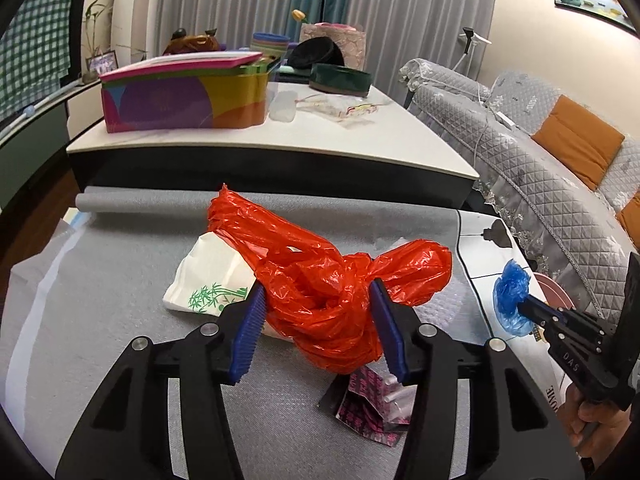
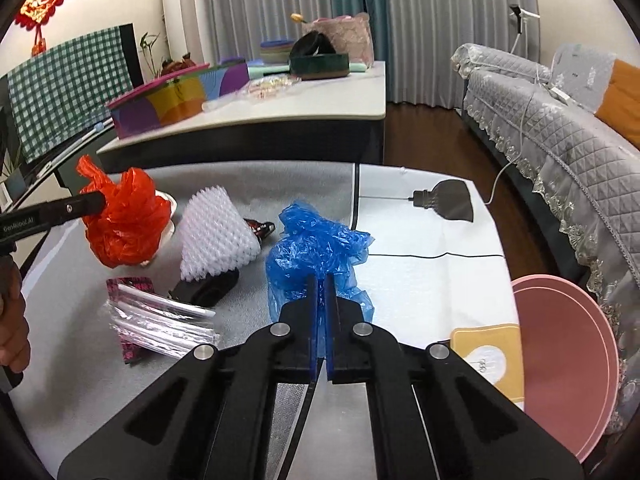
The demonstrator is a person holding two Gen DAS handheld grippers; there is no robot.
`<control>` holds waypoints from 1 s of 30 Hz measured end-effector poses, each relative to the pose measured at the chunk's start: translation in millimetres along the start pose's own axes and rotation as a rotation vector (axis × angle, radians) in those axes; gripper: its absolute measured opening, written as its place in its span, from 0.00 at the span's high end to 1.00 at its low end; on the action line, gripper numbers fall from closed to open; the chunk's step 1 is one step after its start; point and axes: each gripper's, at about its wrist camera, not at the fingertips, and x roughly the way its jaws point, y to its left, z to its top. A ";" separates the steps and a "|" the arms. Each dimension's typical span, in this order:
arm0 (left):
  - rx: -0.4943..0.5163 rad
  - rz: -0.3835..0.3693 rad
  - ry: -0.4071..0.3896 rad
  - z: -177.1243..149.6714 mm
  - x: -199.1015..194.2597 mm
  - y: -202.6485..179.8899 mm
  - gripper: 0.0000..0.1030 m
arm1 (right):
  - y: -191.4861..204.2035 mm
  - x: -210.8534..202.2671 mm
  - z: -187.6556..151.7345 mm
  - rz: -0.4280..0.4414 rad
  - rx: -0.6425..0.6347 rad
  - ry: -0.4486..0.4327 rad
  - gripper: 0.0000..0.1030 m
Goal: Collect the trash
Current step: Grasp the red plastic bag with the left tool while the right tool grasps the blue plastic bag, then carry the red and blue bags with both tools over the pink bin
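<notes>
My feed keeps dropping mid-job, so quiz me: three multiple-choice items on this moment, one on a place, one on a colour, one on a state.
1. Where is the pink plate?
A. by the table's right edge
B. under the red bag
C. on the sofa

2. What colour is the bag in the left gripper?
A. blue
B. red
C. white

3. How do the right gripper's fingers stand?
A. wide open, empty
B. shut on the blue bag
C. shut on foam netting

Answers:
1 A, it lies at the right edge in the right wrist view.
2 B, the red bag sits between its blue pads.
3 B, the blue bag is pinched between them.
</notes>
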 end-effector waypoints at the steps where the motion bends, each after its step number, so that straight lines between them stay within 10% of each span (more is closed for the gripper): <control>1: 0.002 -0.002 -0.003 0.1 -2.3 -0.4 0.51 | 0.3 -2.6 0.7 -0.001 -0.001 -0.005 0.97; 30: 0.058 -0.061 -0.079 -9.4 -67.7 -57.2 0.51 | -19.0 -110.8 4.7 -0.043 0.049 -0.150 0.97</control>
